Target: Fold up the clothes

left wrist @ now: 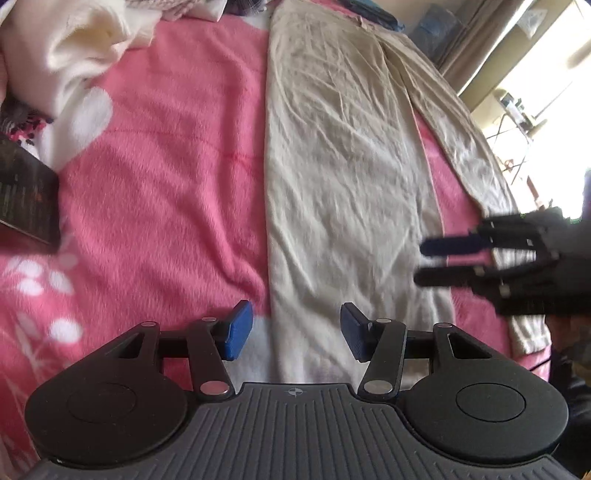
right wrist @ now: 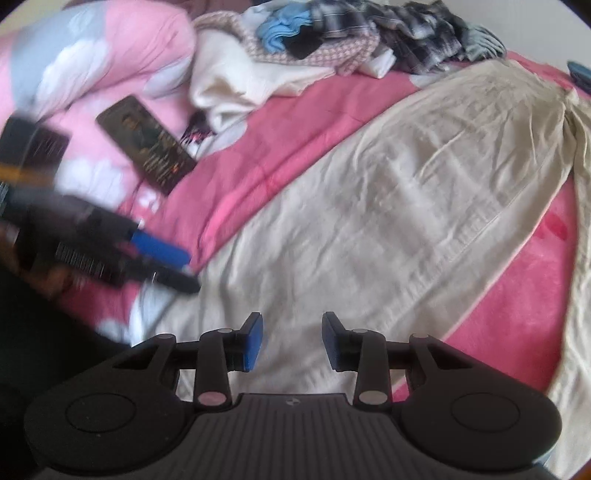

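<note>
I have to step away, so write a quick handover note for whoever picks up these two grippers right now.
Left gripper: open, empty, hovering at the near hem of one leg of the cream trousers.
Right gripper: open, empty, over the same leg.
Trousers lie spread flat on the pink blanket, legs apart.
Done: laid out only, no fold yet.
Left: fold them, then the heap of clothes at the far end.

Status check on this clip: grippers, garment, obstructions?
Left gripper open, empty. Right gripper open, empty. Wrinkled cream trousers flat on pink fleece blanket, unfolded. Nothing on them; heaped clothes lie beyond.
</note>
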